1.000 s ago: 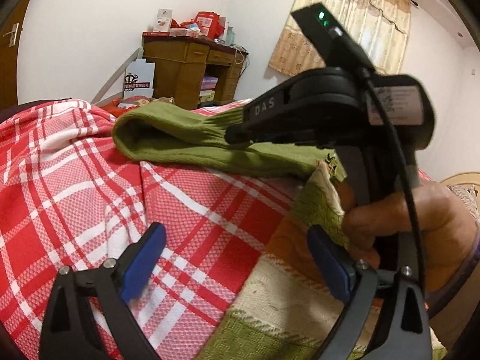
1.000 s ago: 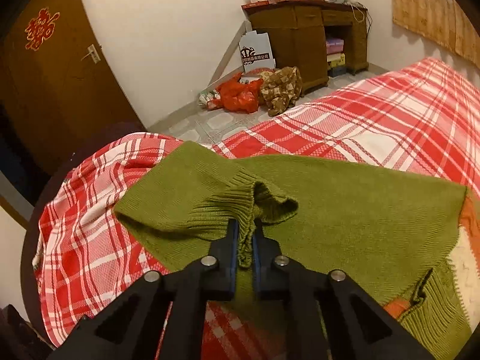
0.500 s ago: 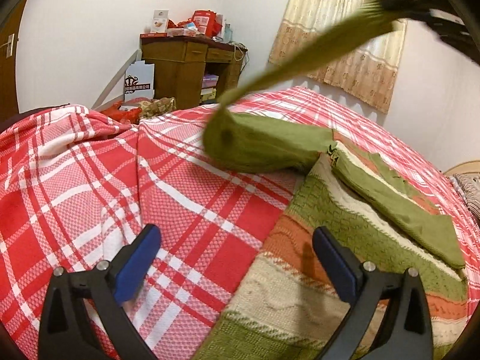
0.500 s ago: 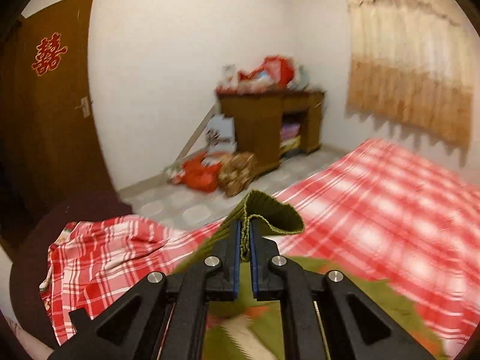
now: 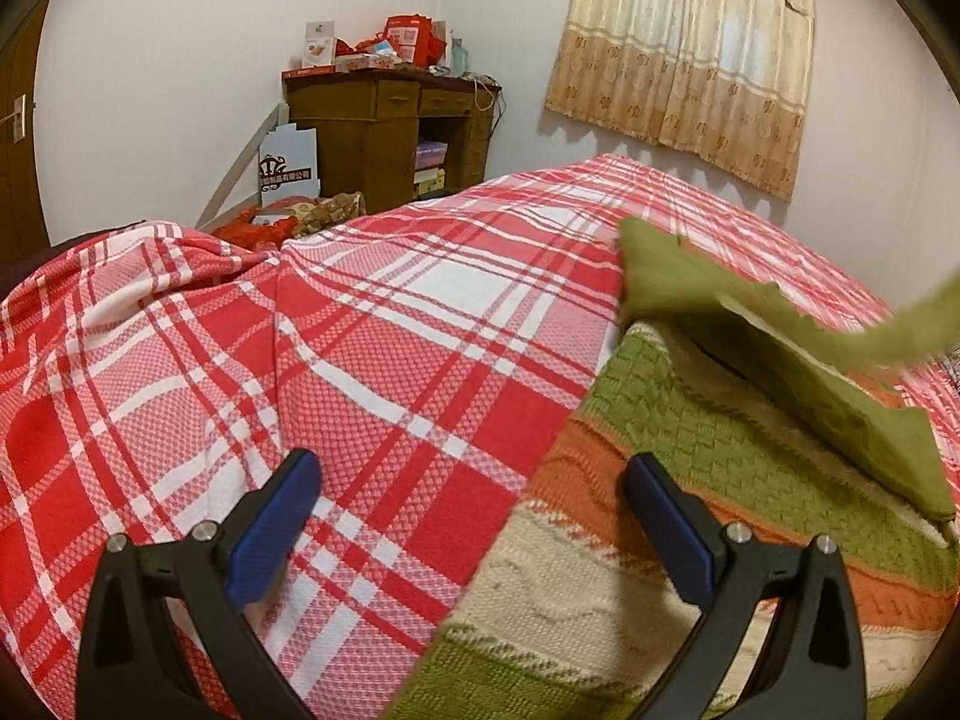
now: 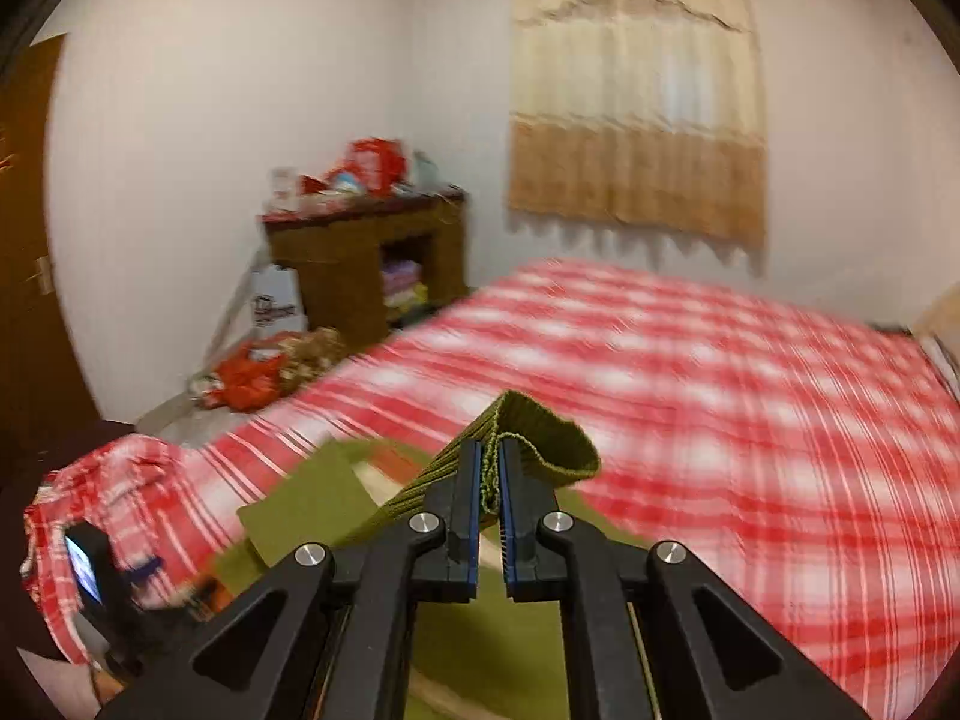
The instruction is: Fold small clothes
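- The right tongs (image 6: pixel 491 483) were clenched on the ribbed cuff (image 6: pixel 540 438) of a green sleeve, the knit edge pinched between the two pads and a loop of cuff standing free above them.
- The left tongs (image 5: pixel 474 510) were released, jaws spread wide and holding nothing, poised low over the seam where the sweater (image 5: pixel 690 480) met the bedspread (image 5: pixel 360 330).
- The sweater lay flat on the bed, with green, orange and cream knitted bands showing. The lifted sleeve (image 5: pixel 780 324) crossed above its body toward the right in the left wrist view; its far end was blurred.
- Handling judgement: the knit appeared soft, limp and light. It would drape and stretch under its own weight and would not hold a shape unsupported. Breakage was not a concern; the loose stitches could snag on the pads.
- Grip judgement: the ribbed cuff and the hem band were the firmest, thickest edges and offered the best purchase. A pinch in the open body knit would likely bunch the fabric.
- The checked bedspread was itself soft and wrinkled, so a dragged fold could pull it along.
- Containers: none stood on the bed. A wooden cabinet (image 5: pixel 390 132) beyond the bed held stacked items on its open shelves and boxes and packets (image 5: pixel 384 45) on top; these could not be identified further.
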The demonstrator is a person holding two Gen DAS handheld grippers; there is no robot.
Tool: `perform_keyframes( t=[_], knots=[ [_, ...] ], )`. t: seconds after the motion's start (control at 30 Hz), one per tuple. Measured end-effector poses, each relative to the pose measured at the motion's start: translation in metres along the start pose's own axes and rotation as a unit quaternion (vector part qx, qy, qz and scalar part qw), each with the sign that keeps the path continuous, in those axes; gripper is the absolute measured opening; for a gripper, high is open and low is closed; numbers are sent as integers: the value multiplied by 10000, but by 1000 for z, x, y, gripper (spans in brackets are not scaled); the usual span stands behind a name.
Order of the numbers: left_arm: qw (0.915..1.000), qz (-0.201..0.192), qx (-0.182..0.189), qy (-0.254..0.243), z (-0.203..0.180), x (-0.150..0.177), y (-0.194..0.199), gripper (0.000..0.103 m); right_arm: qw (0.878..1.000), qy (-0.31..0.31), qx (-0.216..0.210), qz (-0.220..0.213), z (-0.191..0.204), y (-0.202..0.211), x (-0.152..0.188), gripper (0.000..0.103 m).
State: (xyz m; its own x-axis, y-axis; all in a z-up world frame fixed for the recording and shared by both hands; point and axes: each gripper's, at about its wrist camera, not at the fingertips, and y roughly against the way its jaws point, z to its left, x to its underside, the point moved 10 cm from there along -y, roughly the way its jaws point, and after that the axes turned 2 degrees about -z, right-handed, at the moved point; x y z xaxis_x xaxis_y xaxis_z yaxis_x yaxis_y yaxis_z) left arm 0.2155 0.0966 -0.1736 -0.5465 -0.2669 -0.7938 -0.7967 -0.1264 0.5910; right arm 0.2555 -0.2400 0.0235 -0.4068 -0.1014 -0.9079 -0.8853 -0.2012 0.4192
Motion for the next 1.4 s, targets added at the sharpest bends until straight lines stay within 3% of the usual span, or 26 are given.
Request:
perform_keyframes(
  t=[0.13,0.2,0.37,0.4,0.43,0.47,0.6,0.7,0.8,0.87,0.93,0.97,1.03,1.13,1.23,1.33,1.4],
  knots=[
    [10000,20,-54,-36,0,0,-1,103,9971,-233,396,609,-48,-11,76,5],
    [10000,28,-74,-52,1,1,-1,103,9945,-408,374,891,-61,-19,109,5],
    [9999,40,-84,-64,3,3,-2,103,9764,-808,970,1753,-98,-27,194,11],
    [9999,40,-87,-66,3,3,-2,103,9763,-970,897,1714,-101,-22,198,22],
    [9999,41,-91,-69,3,3,-2,103,9762,-1276,823,1547,-108,-9,199,41],
    [9999,44,-99,-76,3,3,-2,103,9743,-1463,876,1469,-115,-1,199,48],
    [9999,46,-119,-91,4,4,-3,103,9671,-1833,1362,1122,-136,36,193,49],
    [9998,51,-150,-108,4,4,-3,103,9762,-1698,1109,769,-118,49,165,49],
    [9998,58,-154,-111,5,3,-4,103,9813,-1620,730,745,-92,37,141,49],
    [9998,58,-153,-110,4,4,-4,103,9824,-1579,608,791,-81,16,131,40],
    [9998,58,-160,-115,4,4,-4,103,9861,-1208,701,901,-70,-2,131,9],
    [9998,58,-159,-114,4,4,-4,103,9867,-1061,595,1080,-60,-17,137,6],
    [9998,59,-155,-113,4,4,-4,103,9857,-979,429,1303,-46,-28,152,6],
    [9998,56,-158,-115,4,4,-5,103,9766,-788,824,1826,-47,-45,193,4],
    [9997,58,-173,-129,4,3,-4,103,9746,-1439,681,1576,-66,-44,205,3],
    [9998,61,-164,-125,4,4,-4,103,9640,-2060,449,1619,-77,-42,205,3],
    [9998,60,-155,-119,3,4,-4,103,9610,-2134,448,1699,-75,-35,206,3]
  ],
)
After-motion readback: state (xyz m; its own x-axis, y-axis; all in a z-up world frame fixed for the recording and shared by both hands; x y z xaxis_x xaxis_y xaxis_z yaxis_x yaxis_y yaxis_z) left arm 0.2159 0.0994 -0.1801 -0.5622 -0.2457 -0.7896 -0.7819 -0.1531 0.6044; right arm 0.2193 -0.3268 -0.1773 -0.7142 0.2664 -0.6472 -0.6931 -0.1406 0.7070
